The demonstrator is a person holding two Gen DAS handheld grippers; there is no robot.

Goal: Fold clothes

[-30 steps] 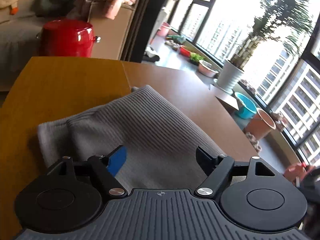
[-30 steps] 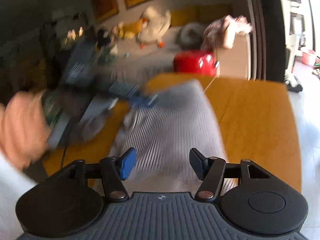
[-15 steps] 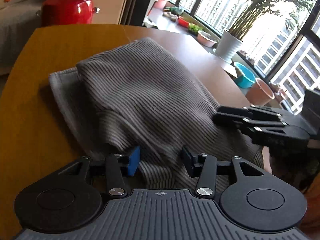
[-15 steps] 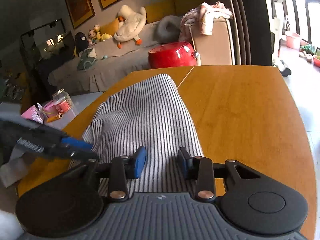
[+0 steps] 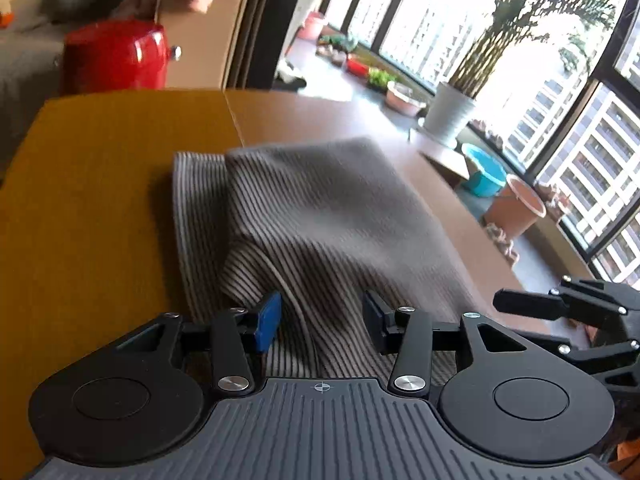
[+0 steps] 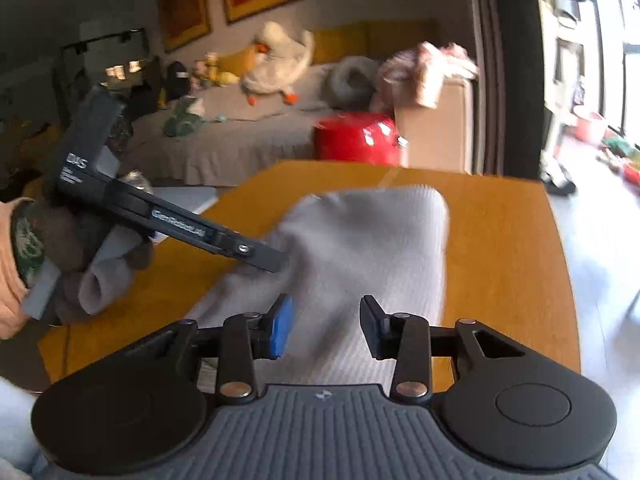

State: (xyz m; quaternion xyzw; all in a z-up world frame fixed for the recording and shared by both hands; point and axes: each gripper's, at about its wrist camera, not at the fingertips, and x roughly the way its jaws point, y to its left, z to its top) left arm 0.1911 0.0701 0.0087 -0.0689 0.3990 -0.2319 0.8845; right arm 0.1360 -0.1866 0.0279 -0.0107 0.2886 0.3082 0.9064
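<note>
A grey striped garment [image 5: 320, 216] lies folded on the wooden table [image 5: 88, 184]; it also shows in the right wrist view [image 6: 360, 256], blurred. My left gripper [image 5: 320, 322] is open over the garment's near edge, with a fabric ridge between its fingers, not clamped. My right gripper [image 6: 325, 327] is open just above the garment's near end. The right gripper's fingers [image 5: 528, 303] show at the right edge of the left wrist view. The left gripper's body [image 6: 176, 224] shows at the left of the right wrist view, tips at the garment's left edge.
A red pot [image 5: 116, 56] stands beyond the table's far edge, by a sofa with a cardboard box [image 6: 436, 136]. Plant pots and basins [image 5: 484, 172] line the window to the right. The table's right edge [image 6: 560, 264] drops to the floor.
Both grippers have opened wider. The left gripper has drawn back and tilted up, so the garment looks farther away. The right gripper has pulled back a little and the left one has shifted across its view.
</note>
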